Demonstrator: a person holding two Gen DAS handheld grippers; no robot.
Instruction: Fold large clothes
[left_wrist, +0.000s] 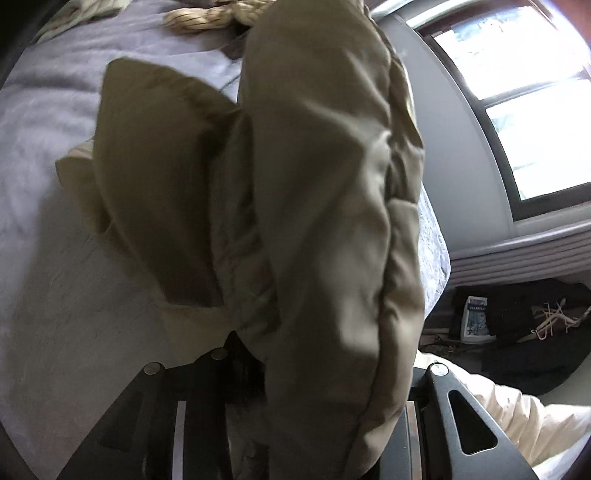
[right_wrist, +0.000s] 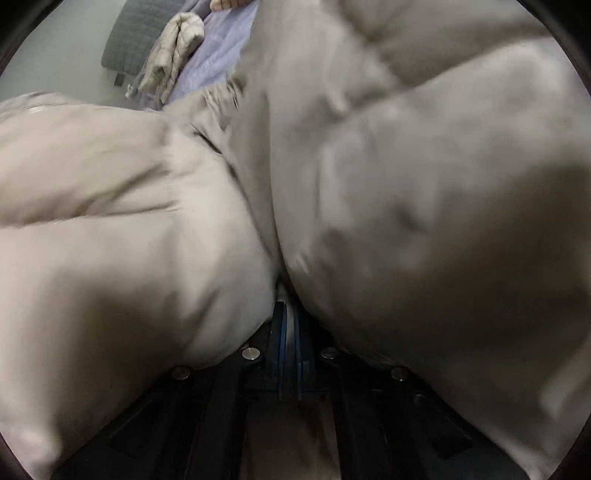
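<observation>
A large khaki-beige padded jacket (left_wrist: 325, 192) hangs up off the bed and fills the middle of the left wrist view. Its thick rolled edge runs down between the black fingers (left_wrist: 439, 373) of my left gripper (left_wrist: 325, 373), which is shut on that bulk. In the right wrist view the same jacket (right_wrist: 424, 192) billows over almost everything, blurred. My right gripper (right_wrist: 290, 328) is shut, its blue pads (right_wrist: 280, 332) pinching a thin fold of the fabric. The fingertips of both grippers are partly buried in cloth.
The bed's lilac-grey cover (left_wrist: 55, 155) lies under the jacket. A cream quilted garment (right_wrist: 173, 51) and a grey pillow (right_wrist: 136, 37) sit at the far end. A window (left_wrist: 524, 92) is on the right; a dark bag (left_wrist: 517, 317) with a booklet and hangers lies on the floor. A white-clad limb (left_wrist: 517, 417) is nearby.
</observation>
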